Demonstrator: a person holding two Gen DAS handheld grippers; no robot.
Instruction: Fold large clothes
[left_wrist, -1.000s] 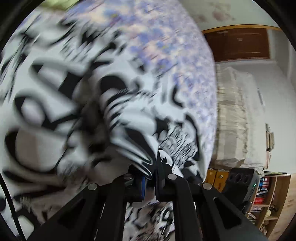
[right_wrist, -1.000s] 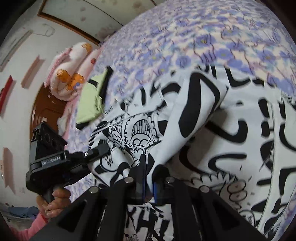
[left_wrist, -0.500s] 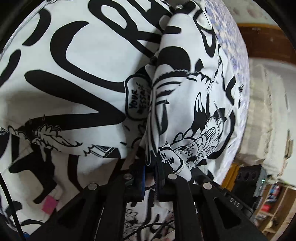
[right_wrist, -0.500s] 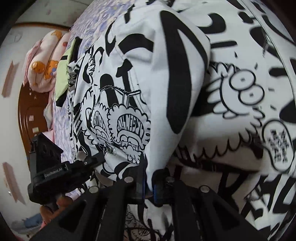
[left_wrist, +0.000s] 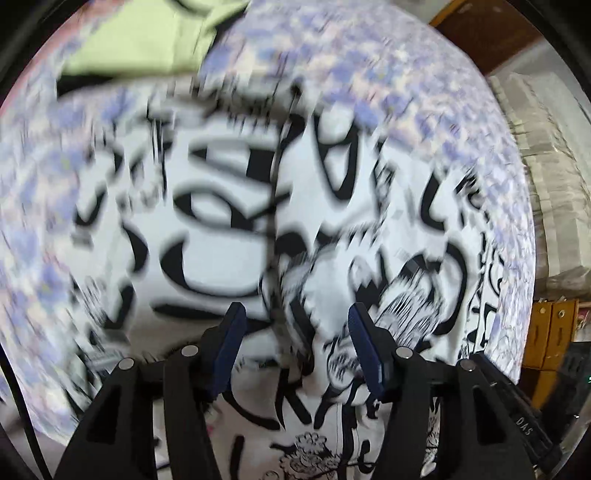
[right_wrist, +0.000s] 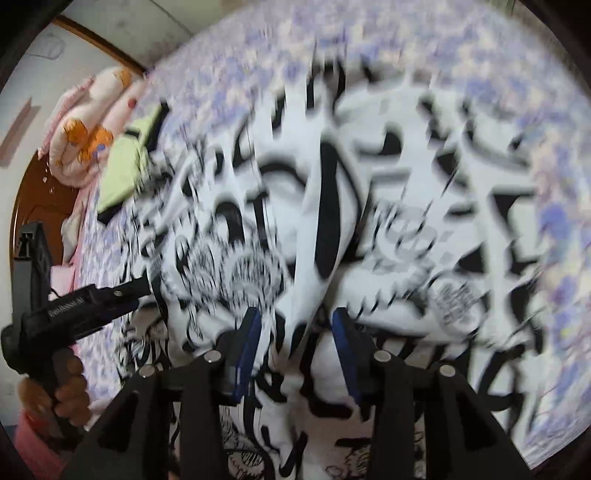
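A large white garment with black cartoon print (left_wrist: 229, 206) lies folded on the purple-flowered bed; it also fills the right wrist view (right_wrist: 406, 229). Both views are motion-blurred. My left gripper (left_wrist: 295, 317) is open, its blue-padded jaws spread just above the cloth, holding nothing. My right gripper (right_wrist: 297, 321) is open too, with a ridge of the cloth between the spread jaws but not pinched. The left gripper's body and the hand holding it (right_wrist: 70, 317) show at the left of the right wrist view.
A folded light-green garment (left_wrist: 140, 40) lies on the bedspread (left_wrist: 369, 66) beyond the printed one, also in the right wrist view (right_wrist: 129, 162). A rolled pink-and-orange quilt (right_wrist: 88, 122) lies at the bed's head. A covered pile (left_wrist: 546, 166) and orange boxes (left_wrist: 550, 332) stand beside the bed.
Both grippers were shut on the garment's edge and carried it over; now both have opened and let it go, and it lies on the bed. The cameras have pulled back.
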